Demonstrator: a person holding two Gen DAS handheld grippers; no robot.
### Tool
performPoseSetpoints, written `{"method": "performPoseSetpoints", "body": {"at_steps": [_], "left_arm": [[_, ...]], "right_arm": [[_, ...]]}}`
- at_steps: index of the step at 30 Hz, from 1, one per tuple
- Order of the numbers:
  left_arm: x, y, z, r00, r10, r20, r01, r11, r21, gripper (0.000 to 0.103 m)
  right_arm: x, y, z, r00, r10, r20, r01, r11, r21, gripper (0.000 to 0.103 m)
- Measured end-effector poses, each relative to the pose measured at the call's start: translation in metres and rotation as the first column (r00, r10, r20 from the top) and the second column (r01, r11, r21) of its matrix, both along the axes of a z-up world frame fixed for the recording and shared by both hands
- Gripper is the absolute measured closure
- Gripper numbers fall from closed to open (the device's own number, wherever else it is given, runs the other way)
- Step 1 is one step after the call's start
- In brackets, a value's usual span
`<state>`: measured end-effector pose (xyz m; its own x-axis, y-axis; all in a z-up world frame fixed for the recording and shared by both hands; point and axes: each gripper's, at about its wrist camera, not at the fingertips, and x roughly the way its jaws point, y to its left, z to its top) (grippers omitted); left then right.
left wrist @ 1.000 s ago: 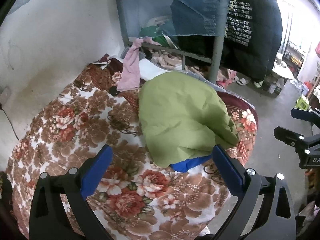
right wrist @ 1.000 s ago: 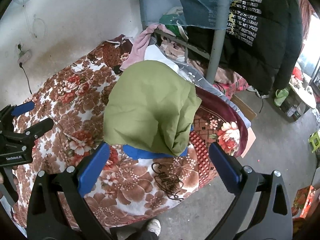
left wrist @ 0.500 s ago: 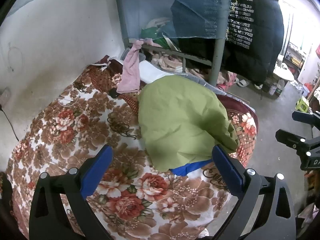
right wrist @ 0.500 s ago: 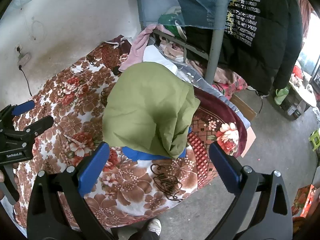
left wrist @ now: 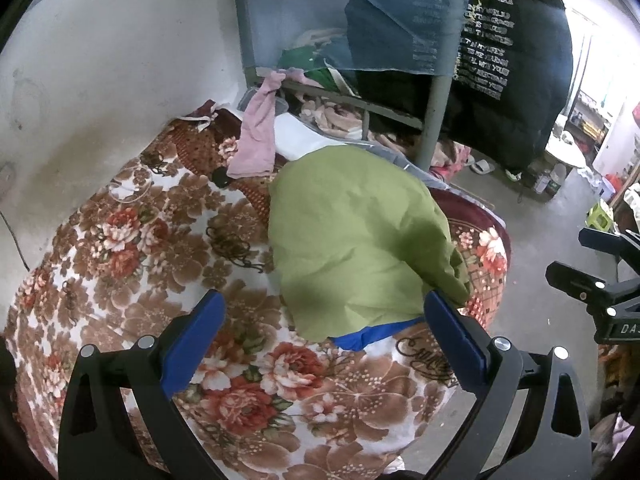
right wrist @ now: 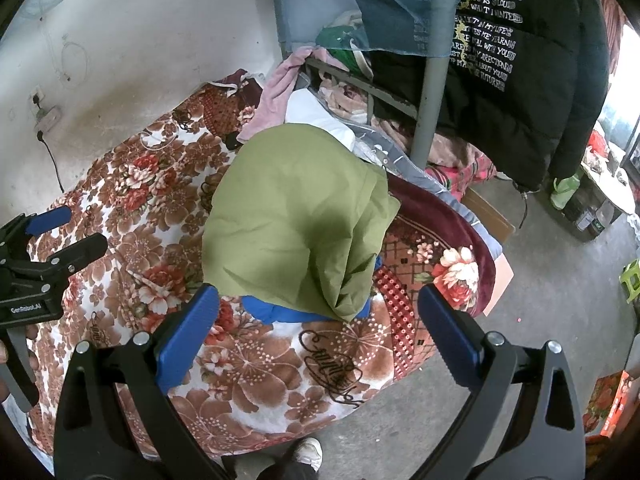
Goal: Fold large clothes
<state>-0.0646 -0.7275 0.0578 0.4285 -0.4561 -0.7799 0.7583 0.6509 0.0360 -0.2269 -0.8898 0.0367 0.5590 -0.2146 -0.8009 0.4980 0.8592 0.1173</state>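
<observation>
A folded olive-green garment point(left wrist: 352, 240) lies on the floral blanket point(left wrist: 160, 264) of the bed, over a blue garment point(left wrist: 372, 334) whose edge shows at the near side. Both show in the right wrist view, the green one point(right wrist: 296, 216) above the blue one point(right wrist: 276, 312). My left gripper point(left wrist: 324, 340) is open and empty, held above the bed just short of the pile. My right gripper point(right wrist: 316, 328) is open and empty, above the bed's near edge. Each gripper shows at the side of the other's view.
A white wall point(left wrist: 100, 60) runs along the bed's far side. A metal bunk frame post point(left wrist: 436, 120) stands behind the pile, hung with a dark jacket point(left wrist: 512, 60) and loose clothes. A pink cloth point(left wrist: 256, 140) hangs near the pillow end. Bare concrete floor point(right wrist: 540, 320) lies right.
Both grippers have drawn slightly back and up from the pile; the green garment lies still. Both stay open.
</observation>
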Motion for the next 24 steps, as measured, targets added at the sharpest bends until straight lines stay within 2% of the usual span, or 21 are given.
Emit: {"method": "performPoseSetpoints", "body": {"at_steps": [5, 8, 16, 19, 24], "left_arm": [[0.0, 0.003, 0.001, 0.999, -0.014, -0.036, 0.013, 0.999, -0.03, 0.005], [0.001, 0.006, 0.003, 0.997, 0.079, 0.02, -0.079, 0.997, -0.009, 0.005], [-0.002, 0.003, 0.012, 0.995, 0.05, 0.081, -0.046, 0.998, -0.044, 0.006], [0.0, -0.002, 0.013, 0.999, 0.005, 0.038, -0.003, 0.998, -0.064, 0.006], [-0.002, -0.006, 0.015, 0.998, -0.016, 0.058, 0.018, 0.999, -0.041, 0.006]], "right_arm": [[0.002, -0.003, 0.0, 1.0, -0.001, 0.0, 0.001, 1.0, 0.01, 0.005], [0.002, -0.003, 0.0, 1.0, -0.001, 0.0, 0.001, 1.0, 0.007, 0.005], [0.005, -0.006, -0.001, 1.0, -0.002, -0.007, 0.002, 1.0, 0.009, 0.005], [0.008, -0.007, -0.002, 1.0, -0.001, -0.008, 0.001, 1.0, 0.008, 0.005], [0.008, -0.008, -0.004, 1.0, 0.0, -0.005, 0.0, 1.0, 0.007, 0.005]]}}
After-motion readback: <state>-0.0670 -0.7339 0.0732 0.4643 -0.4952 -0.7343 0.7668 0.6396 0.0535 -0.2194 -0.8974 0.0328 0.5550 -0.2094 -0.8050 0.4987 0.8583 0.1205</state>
